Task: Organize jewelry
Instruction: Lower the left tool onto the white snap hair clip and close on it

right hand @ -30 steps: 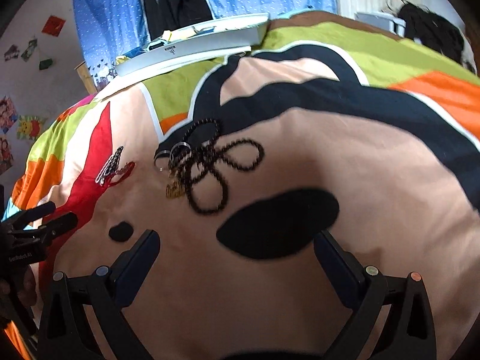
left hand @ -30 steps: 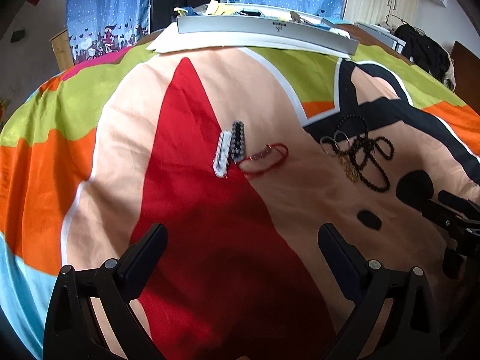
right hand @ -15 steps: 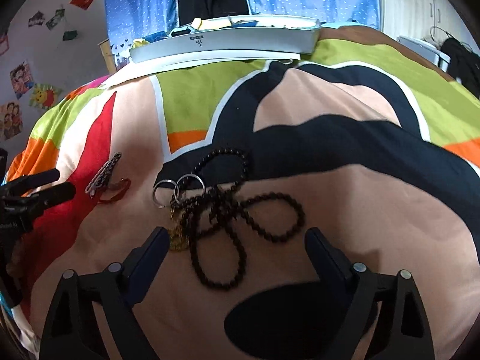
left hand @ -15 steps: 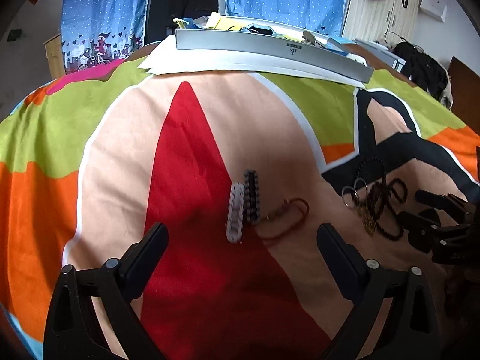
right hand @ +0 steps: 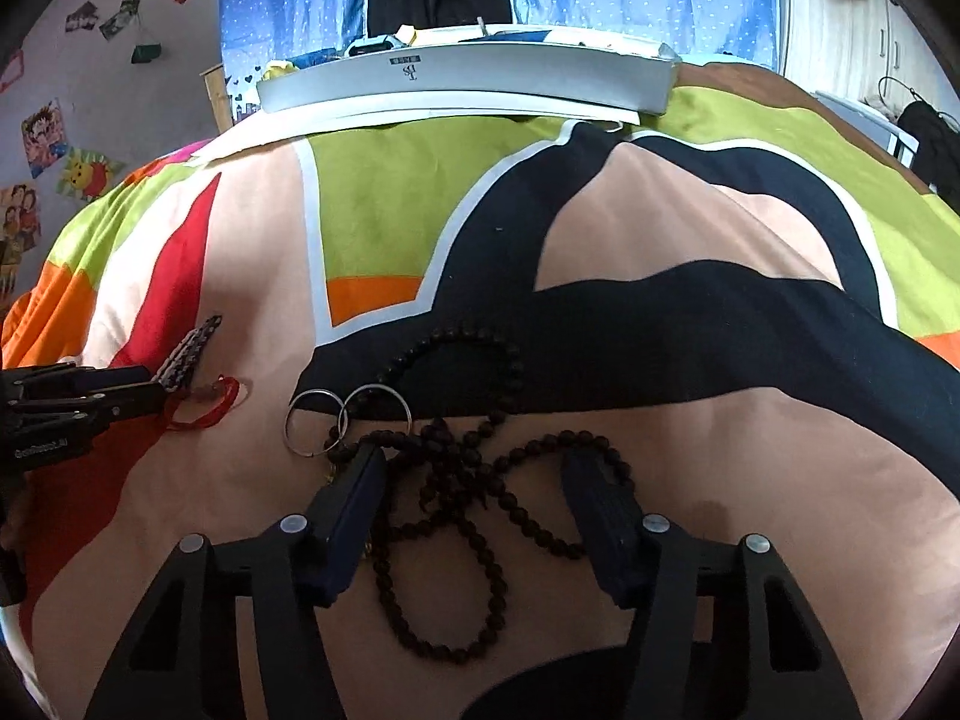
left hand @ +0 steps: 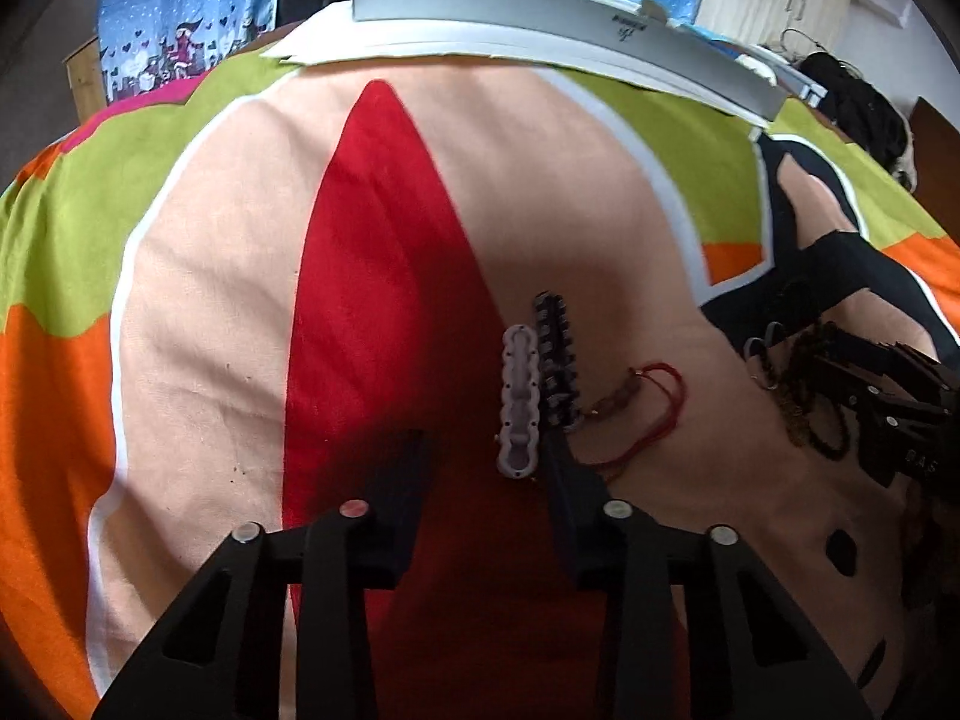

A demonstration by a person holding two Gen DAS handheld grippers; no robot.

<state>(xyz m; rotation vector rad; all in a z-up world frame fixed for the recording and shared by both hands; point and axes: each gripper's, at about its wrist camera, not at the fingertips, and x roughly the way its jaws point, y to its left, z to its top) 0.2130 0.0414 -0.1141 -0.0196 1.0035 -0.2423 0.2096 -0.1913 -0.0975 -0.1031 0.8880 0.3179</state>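
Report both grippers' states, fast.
Left gripper: open, holding nothing, beside the white hair clip.
Right gripper: open, straddling the dark bead necklace.

We see five jewelry pieces lying flat on the bedspread. White chain-link plastic hair clip (left hand: 519, 405): elongated, on the red patch's edge. Black toothed hair clip (left hand: 557, 363): parallel to it, touching along its right side. Red cord bracelet with a brownish charm (left hand: 651, 405): loose open loop just right of the black clip, on the peach area. Long dark brown wooden bead necklace (right hand: 462, 498): tangled into several overlapping loops, top loop on the black band, the rest on peach. Two interlinked silver metal rings (right hand: 345, 417): flat, touching the necklace's upper left; a small gold piece beneath them, mostly hidden.
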